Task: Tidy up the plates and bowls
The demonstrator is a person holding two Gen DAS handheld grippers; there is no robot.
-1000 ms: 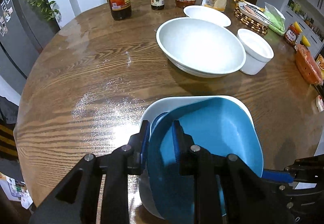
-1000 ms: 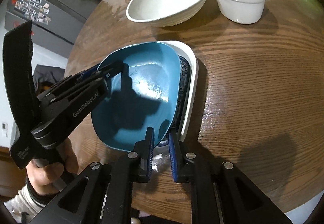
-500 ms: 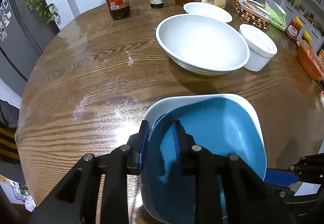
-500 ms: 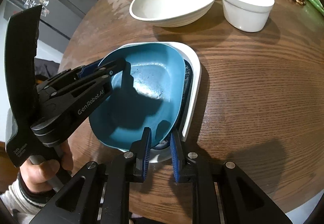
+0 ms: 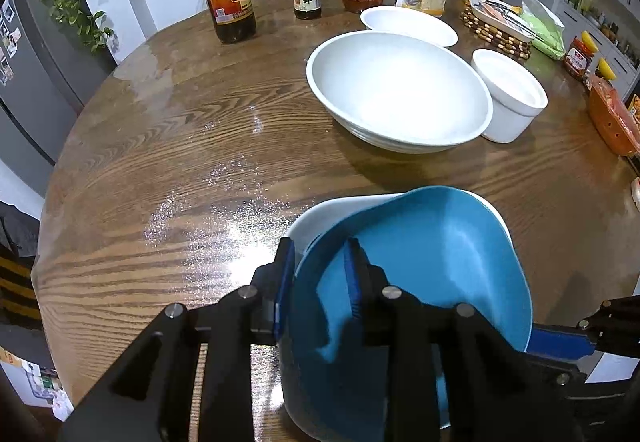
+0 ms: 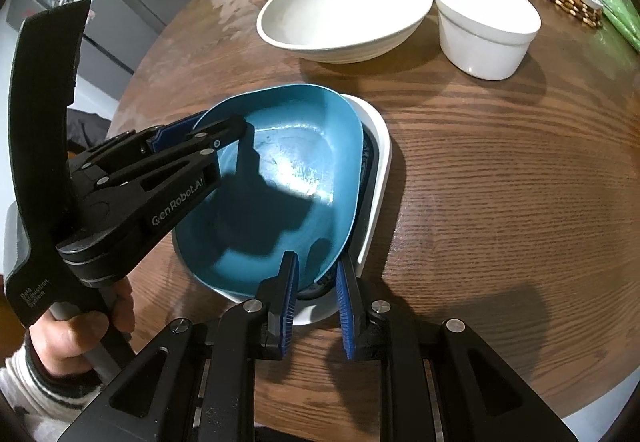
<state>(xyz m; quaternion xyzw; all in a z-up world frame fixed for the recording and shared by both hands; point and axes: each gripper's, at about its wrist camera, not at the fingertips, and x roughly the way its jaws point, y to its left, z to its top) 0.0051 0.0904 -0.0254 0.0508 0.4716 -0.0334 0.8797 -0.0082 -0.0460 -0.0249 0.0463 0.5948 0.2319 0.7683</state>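
Round wooden table [image 5: 168,146] in a kitchen-dining corner, bottles and snack bags along the far edge, fridge w/ magnets off to one side. Near edge: blue dish [image 5: 432,258] sits tilted inside a white square plate [image 6: 380,146], w/ some dark patterned dish under it, partly hidden. Vs a sec ago the blue dish has tipped up on its far side and shifted a bit over the white plate; it isn't lying flat yet. Left gripper [image 5: 320,278] has its fingers either side of the blue dish's rim, and its jaws are opening a little right now; pads look close to the rim, but can't tell if they're pressing. Right gripper [image 6: 316,290] straddles the near rim of the same dish, fingers narrow, barely changed, looks like it's holding the edge but contact isn't clear. Person's left hand [image 6: 76,326] grips the left tool's handle. Big white bowl [image 5: 400,90], small white cup-bowl [image 5: 508,94] and shallow white plate [image 5: 408,24] stand untouched further back, near each other. My read: stacking step about done, blue dish being let go into the pile; rest of the white stuff not yet sorted.
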